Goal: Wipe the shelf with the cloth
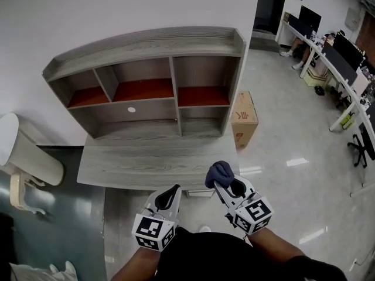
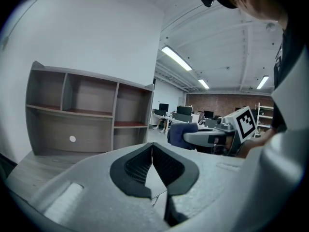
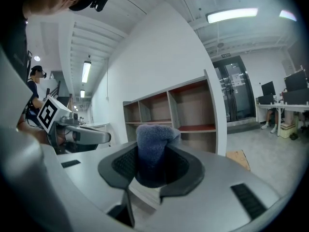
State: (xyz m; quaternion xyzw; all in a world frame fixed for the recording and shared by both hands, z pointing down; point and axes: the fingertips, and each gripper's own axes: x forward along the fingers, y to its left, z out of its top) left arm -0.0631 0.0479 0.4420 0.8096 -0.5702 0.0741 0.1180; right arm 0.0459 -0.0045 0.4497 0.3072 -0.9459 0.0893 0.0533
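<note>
Shelf of grey wood, set flat against a white wall, with red-brown boards inside the top boxes. Stood on a wide grey ledge, with the front edge of that ledge just ahead of both grippers. Lots of open shiny floor out to the right. Less room on the left, with a white rounded thing close by the end of the ledge.

Held the blue cloth squeezed tight between the jaws of the right gripper, up in the air by the front edge of the ledge, not yet on the shelf. Left gripper just beside it, jaws pressed together with nothing between them.

Brown cardboard box on the floor, right by the right side of the shelf. Red mark on the box, too small to read. Black and white squares on the gripper cubes, no words. Long desks with dark screens far off to the right, well apart from the shelf.
</note>
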